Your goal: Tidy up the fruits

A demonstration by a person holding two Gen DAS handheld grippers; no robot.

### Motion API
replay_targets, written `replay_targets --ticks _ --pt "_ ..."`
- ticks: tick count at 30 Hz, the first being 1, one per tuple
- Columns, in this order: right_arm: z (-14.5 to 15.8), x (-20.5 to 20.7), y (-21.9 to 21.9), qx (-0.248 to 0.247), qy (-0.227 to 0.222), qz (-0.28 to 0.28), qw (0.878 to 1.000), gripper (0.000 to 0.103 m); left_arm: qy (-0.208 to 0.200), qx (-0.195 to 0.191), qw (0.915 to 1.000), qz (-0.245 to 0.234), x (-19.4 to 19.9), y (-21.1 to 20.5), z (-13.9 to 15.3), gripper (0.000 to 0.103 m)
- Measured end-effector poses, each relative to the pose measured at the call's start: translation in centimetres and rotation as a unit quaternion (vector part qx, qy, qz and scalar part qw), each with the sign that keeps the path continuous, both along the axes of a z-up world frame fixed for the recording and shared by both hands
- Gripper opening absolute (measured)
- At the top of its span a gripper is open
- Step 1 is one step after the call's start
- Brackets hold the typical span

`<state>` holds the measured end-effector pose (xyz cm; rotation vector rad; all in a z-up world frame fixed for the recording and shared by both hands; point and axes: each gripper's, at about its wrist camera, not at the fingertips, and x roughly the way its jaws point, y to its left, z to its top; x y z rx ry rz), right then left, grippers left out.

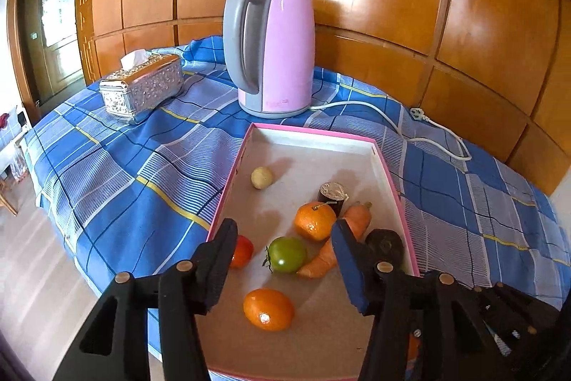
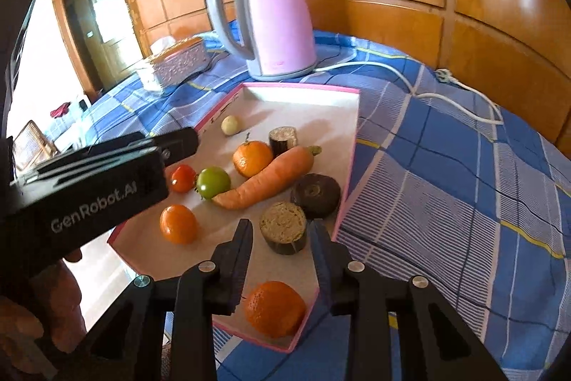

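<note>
A pink-rimmed tray [image 1: 310, 131] on the checked tablecloth holds mixed produce. In it lie a green tomato [image 1: 287, 254], a red tomato [image 1: 242, 250], two oranges [image 1: 314, 220] [image 1: 268, 309], a carrot [image 1: 358, 216], a small pale ball [image 1: 262, 177] and dark-skinned cut pieces [image 1: 333, 197]. My left gripper [image 1: 283, 227] hovers open above the green tomato and grips nothing. My right gripper [image 2: 281, 225] straddles a cut dark-skinned piece [image 2: 283, 231] standing on end. Narrow gaps show on both sides, so the pads are not pressing it. A third orange [image 2: 274, 307] lies below the right fingers.
A pink kettle [image 1: 274, 49] stands behind the tray, its white cord [image 1: 392, 124] trailing right to a loose plug. A silver tissue box [image 1: 142, 88] sits at the back left. The table's edge drops to the floor on the left. Wooden panels close the back.
</note>
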<state>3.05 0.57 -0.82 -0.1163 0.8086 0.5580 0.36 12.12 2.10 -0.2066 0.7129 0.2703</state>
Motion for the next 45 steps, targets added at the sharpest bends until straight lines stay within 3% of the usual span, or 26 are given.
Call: replay_targets --ticks 8,19,45 --pt "0.4 -0.6 -1.0 -0.002 -0.013 -0.046 0.999 0.038 0.002 0.016 0.9999 -0.002 -1.2 -0.7 -0.5 0.058" --pt "0.3 -1.4 -2.7 -0.018 -0.029 -0.104 0.994 0.038 -0.016 0.021 0.9997 -0.001 -3.2 -1.7 -0.4 0.074" --pt "0.5 -2.3 -2.7 -0.021 -0.041 -0.104 0.993 0.039 -0.024 0.031 0.9992 -0.007 -3.5 -2.1 -0.2 0.083"
